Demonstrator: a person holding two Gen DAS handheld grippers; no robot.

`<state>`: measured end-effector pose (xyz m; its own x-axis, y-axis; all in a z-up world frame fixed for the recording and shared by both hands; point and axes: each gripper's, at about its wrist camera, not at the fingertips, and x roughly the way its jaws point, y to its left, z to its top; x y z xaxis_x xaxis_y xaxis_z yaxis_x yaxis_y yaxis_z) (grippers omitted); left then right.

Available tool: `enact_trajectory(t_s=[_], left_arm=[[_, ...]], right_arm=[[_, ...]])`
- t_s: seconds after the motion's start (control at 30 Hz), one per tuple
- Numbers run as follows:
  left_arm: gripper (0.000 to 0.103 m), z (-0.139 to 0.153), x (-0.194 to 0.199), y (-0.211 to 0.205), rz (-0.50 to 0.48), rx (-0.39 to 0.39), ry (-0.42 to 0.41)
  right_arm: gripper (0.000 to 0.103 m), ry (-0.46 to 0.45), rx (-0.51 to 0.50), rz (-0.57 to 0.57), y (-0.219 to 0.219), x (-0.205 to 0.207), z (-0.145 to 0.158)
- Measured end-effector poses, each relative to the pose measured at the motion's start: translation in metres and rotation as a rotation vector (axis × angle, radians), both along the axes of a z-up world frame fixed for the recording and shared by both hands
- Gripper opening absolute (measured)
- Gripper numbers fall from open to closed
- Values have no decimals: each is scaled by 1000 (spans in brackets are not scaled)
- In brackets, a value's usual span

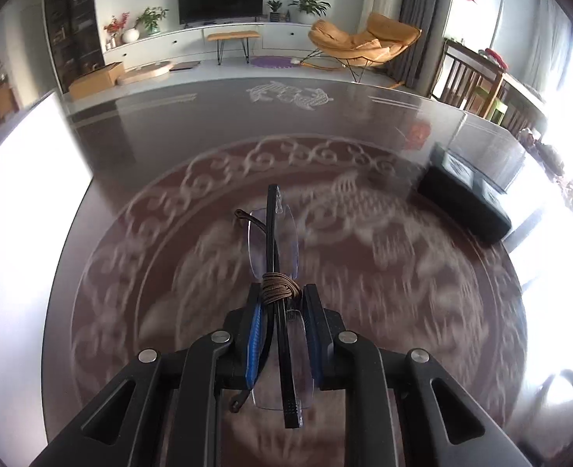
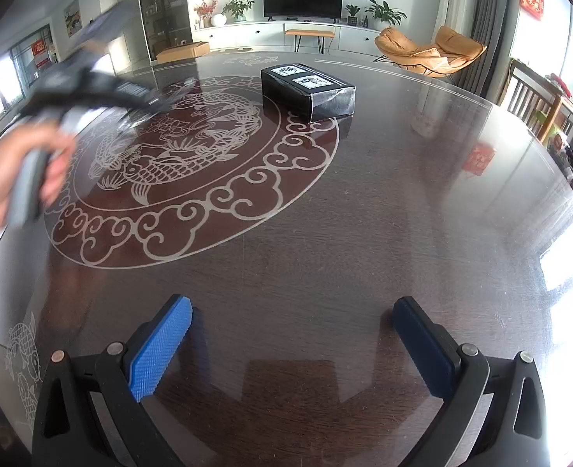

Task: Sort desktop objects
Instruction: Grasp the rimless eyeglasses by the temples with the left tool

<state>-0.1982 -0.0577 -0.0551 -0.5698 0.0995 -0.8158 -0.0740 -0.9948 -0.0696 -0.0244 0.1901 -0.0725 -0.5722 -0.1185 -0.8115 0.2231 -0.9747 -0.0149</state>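
One pair of rimless glasses (image 1: 274, 249), folded and tied with a brown cord (image 1: 280, 292), sits clamped between the pads of the left gripper (image 1: 280, 299), lenses jutting forward past the fingertips, above the patterned table (image 1: 138, 148). So pickup looks done; delivery remains, perhaps to the black box (image 2: 308, 91), though blur hides much. The right gripper (image 2: 292, 327) hangs with its fingers apart and nothing between them.

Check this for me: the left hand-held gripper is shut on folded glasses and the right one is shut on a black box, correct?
Not quite. The right hand-held gripper is open and empty, as the right wrist view shows; the black box sits apart on the table. The left hand-held gripper is indeed shut on the folded glasses.
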Motion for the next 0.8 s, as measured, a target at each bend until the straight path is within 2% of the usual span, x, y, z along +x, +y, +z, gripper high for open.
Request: enact_trajectory(t_s=[0.2, 0.33, 0.4, 0.47, 0.53, 0.57, 0.63, 0.73, 0.8], left_arm=[[19, -6, 84, -10, -30, 6, 48], [19, -8, 103, -12, -39, 13, 61], [19, -9, 103, -19, -34, 44, 64], [19, -9, 102, -22, -31, 68, 65], [19, -9, 100, -22, -29, 80, 64], [19, -9, 100, -23, -28, 85, 64], [19, -7, 101, -23, -23, 95, 63], [19, -6, 102, -25, -20, 118, 61], [19, -6, 100, -25, -20, 122, 60]], right_arm=[[103, 0, 1, 1, 0, 0, 0], [103, -1, -2, 1, 0, 0, 0], [103, -19, -35, 52, 0, -11, 2], [103, -24, -12, 82, -3, -39, 13], [103, 26, 13, 90, -6, -67, 30], [103, 50, 19, 99, -9, -87, 39], [103, 39, 29, 131, -18, -132, 47], [103, -33, 56, 165, -36, -192, 37], [103, -50, 141, 155, -50, -217, 25]])
